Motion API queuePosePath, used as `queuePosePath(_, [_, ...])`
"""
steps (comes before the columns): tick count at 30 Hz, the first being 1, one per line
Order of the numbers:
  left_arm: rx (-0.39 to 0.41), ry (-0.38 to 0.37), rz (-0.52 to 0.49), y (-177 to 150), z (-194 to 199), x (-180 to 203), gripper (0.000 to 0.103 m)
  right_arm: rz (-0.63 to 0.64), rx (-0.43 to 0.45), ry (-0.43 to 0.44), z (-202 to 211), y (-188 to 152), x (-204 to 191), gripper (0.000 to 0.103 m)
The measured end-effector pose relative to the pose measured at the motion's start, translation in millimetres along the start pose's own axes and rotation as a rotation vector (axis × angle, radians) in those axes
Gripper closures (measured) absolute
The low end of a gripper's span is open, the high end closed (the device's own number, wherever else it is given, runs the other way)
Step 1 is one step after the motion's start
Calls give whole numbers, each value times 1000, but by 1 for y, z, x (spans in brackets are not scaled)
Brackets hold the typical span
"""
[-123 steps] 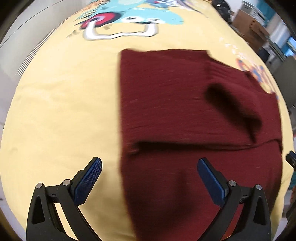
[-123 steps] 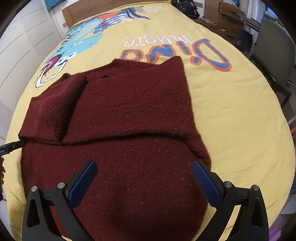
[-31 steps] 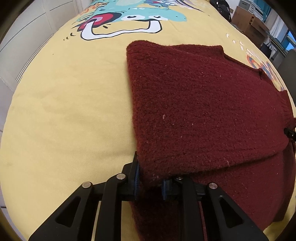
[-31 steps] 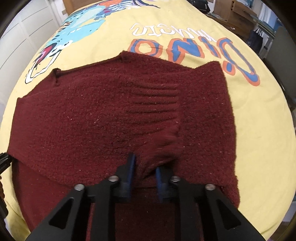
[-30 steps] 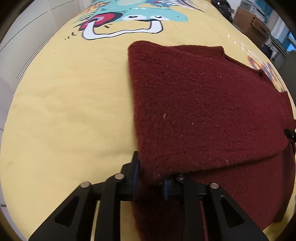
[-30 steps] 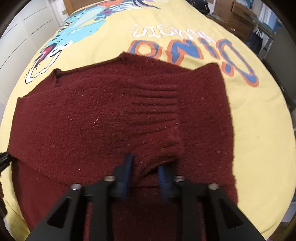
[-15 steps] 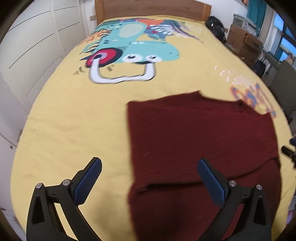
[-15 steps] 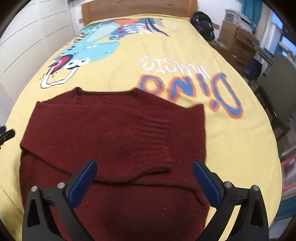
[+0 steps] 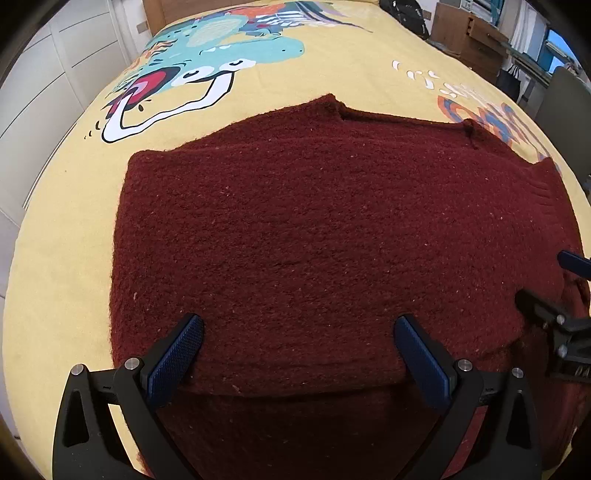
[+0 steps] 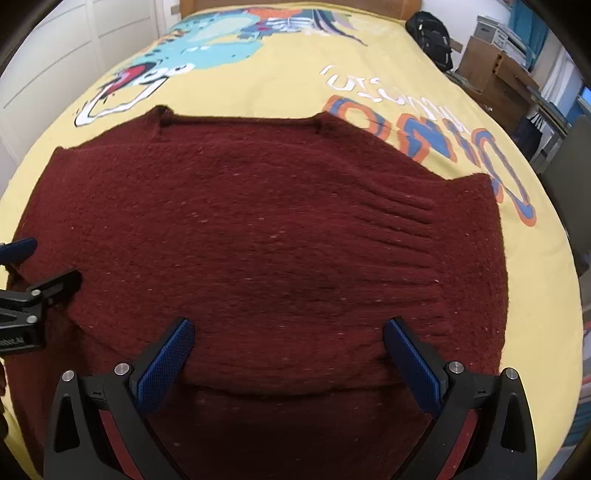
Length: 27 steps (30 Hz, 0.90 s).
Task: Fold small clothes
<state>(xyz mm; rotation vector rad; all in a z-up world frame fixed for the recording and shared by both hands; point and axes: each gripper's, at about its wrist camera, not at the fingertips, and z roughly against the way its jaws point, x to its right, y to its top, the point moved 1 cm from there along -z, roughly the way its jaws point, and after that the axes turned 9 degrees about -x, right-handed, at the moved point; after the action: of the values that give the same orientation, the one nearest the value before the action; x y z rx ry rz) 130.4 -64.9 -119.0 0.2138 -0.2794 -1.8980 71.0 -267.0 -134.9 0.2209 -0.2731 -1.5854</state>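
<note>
A dark red knitted sweater [image 9: 314, 229] lies flat on the yellow bedspread [image 9: 66, 229], with both sleeves folded across its body. It also shows in the right wrist view [image 10: 258, 240], where a ribbed cuff [image 10: 410, 225] lies on top at the right. My left gripper [image 9: 299, 349] is open and empty, low over the near fold edge. My right gripper [image 10: 288, 350] is open and empty over the same edge. Each gripper shows at the side of the other's view, the right one [image 9: 561, 317] and the left one [image 10: 26, 291].
The bedspread [image 10: 280, 74] has a cartoon dinosaur print [image 9: 207, 66] and coloured lettering [image 10: 424, 140]. A black bag [image 10: 432, 33], cardboard boxes [image 10: 495, 70] and a grey chair [image 10: 569, 155] stand at the right of the bed. White cupboard doors [image 9: 55, 62] run along the left.
Both grippers let go of the sleeves about a second ago and opened. Since half a second ago both have come down closer over the near fold edge.
</note>
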Motion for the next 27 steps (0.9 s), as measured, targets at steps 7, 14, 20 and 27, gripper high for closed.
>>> queuePosePath(7, [15,-13,66,-5,-4,-37,1,-143,-13,26,-5,-12,59,0])
queuePosePath(14, [-5,-39,40,-2,10,-42,1,-141,9,53,8,-30,79,1])
queuePosePath(20, [42,-99,73,-16,65,-43,1,-103,68,39,61,-46,78,1])
queuePosePath(27, [28,-97,73,-63,95,-45,1,-127,100,26,103,-92,85,1])
